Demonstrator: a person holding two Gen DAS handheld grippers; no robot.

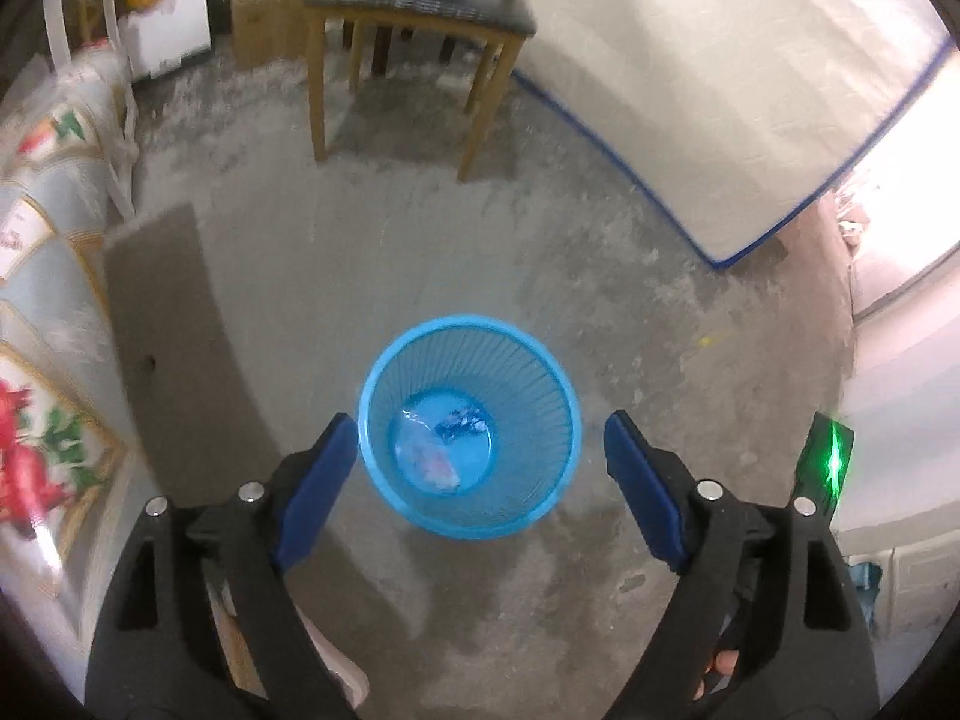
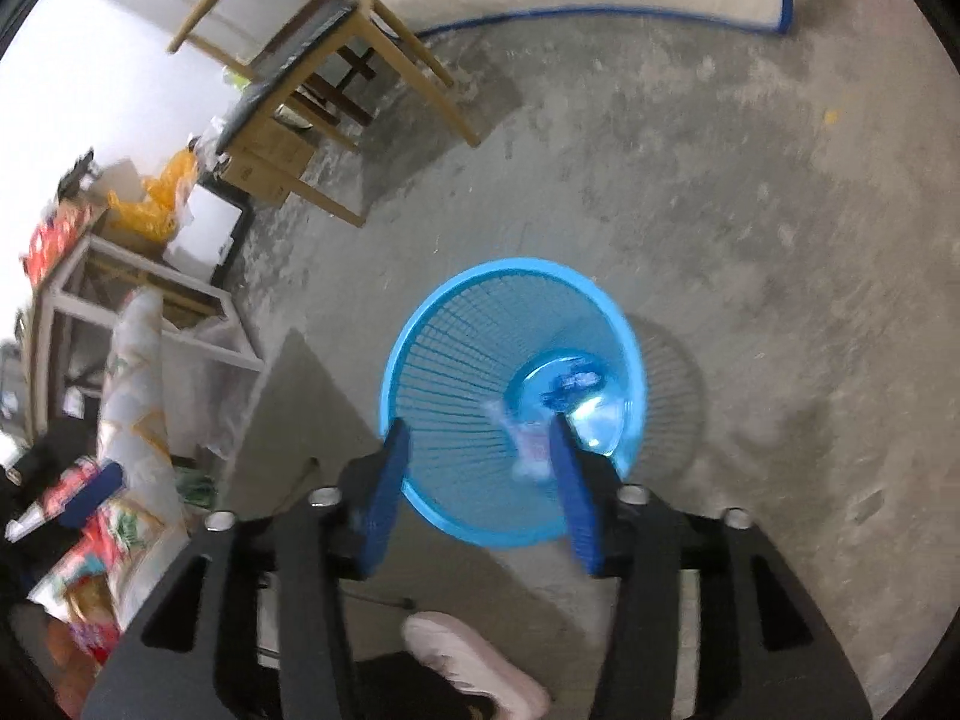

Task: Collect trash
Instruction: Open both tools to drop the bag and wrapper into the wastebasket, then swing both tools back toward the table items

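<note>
A blue slatted waste basket [image 1: 384, 360] stands on the concrete floor. Its bottom holds a pale crumpled wrapper [image 1: 426, 456] and a dark blue scrap [image 1: 459, 423]. My left gripper [image 1: 481, 423] hovers above the basket, open wide, with nothing between its blue pads. In the right wrist view the same basket [image 2: 456, 294] lies under my right gripper [image 2: 478, 427], which is open too. A blurred pale wrapper [image 2: 528, 450] shows just inside its right finger [image 2: 570, 480], and no pad presses on it. The dark blue scrap [image 2: 573, 387] and a clear plastic piece [image 2: 600, 420] sit on the basket's floor.
A wooden chair [image 1: 420, 18] stands beyond the basket, and a white mattress with blue edging [image 1: 750, 90] lies to its right. A grey board [image 1: 174, 330] and floral bedding [image 1: 36, 300] are on the left. A person's pink shoe [image 2: 474, 666] is near the basket.
</note>
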